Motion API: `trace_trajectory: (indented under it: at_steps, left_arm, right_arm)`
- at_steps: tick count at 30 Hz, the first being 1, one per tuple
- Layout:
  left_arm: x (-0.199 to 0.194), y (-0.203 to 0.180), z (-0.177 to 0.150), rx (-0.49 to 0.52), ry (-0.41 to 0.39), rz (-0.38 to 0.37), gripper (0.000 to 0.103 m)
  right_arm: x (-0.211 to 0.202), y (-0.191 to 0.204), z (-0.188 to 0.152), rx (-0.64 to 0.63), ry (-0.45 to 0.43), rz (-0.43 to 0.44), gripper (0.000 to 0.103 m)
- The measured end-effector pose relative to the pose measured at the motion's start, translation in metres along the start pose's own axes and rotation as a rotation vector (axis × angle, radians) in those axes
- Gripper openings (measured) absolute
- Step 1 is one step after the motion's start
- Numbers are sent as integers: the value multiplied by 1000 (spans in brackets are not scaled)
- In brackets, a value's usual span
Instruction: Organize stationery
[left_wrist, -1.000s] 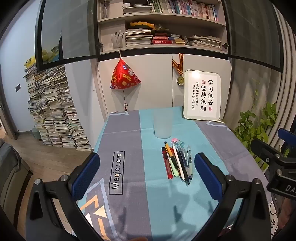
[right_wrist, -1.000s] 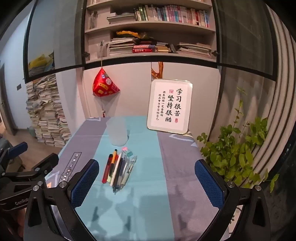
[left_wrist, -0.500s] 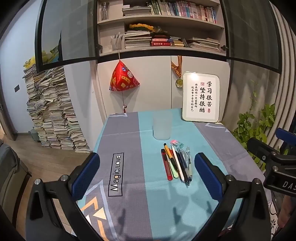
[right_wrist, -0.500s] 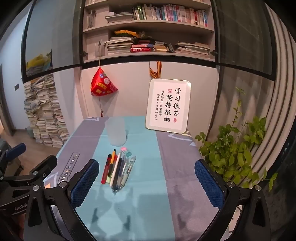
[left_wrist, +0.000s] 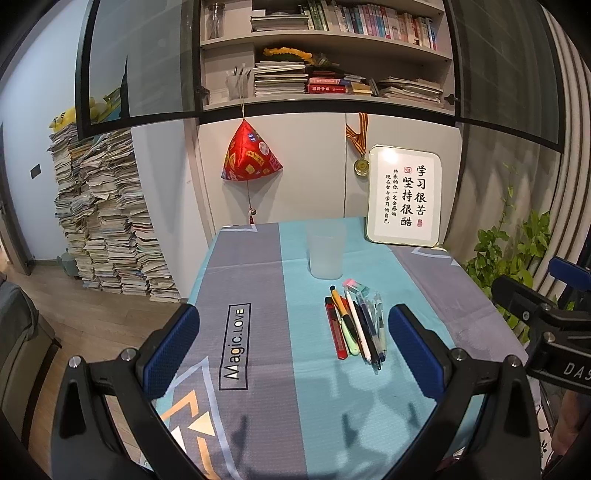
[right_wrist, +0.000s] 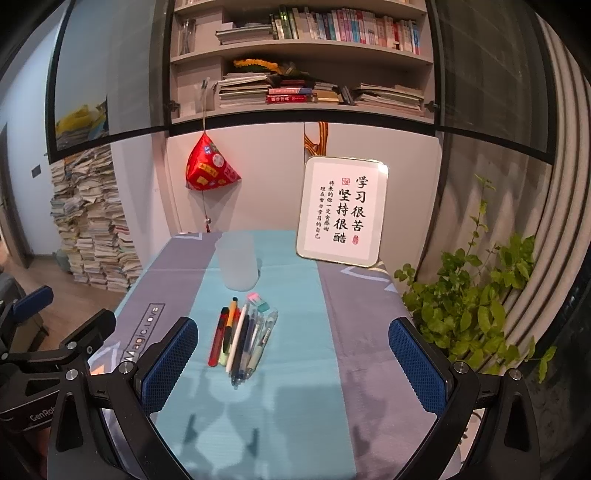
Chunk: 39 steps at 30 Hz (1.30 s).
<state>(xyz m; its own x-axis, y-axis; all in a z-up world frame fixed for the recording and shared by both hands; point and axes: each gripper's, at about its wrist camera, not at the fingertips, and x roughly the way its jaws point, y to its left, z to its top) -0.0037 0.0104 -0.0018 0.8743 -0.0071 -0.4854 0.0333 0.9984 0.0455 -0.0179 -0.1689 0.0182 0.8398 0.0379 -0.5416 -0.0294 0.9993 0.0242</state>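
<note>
Pens lay bunched and touching on the worktop before a frosted plastic cup; both grippers' fingers stood apart, empty. Grabbing one pen risked dragging its neighbours.

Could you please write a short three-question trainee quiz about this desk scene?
1. True or false: the pens already stand inside the cup.
2. Which item lies at the left edge of the pen row? A) red box cutter B) ruler C) scissors
3. Fill in: both the left tool and right tool are ____.

Key: 1 false, they lie on the tablecloth; 2 A; 3 open.
</note>
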Motion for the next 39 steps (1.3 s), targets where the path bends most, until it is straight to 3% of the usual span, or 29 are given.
trace_trajectory:
  at_steps: [39]
  left_arm:
    - [0, 10, 2, -11, -11, 2, 102]
  right_arm:
    - [2, 6, 0, 0, 12, -3, 103]
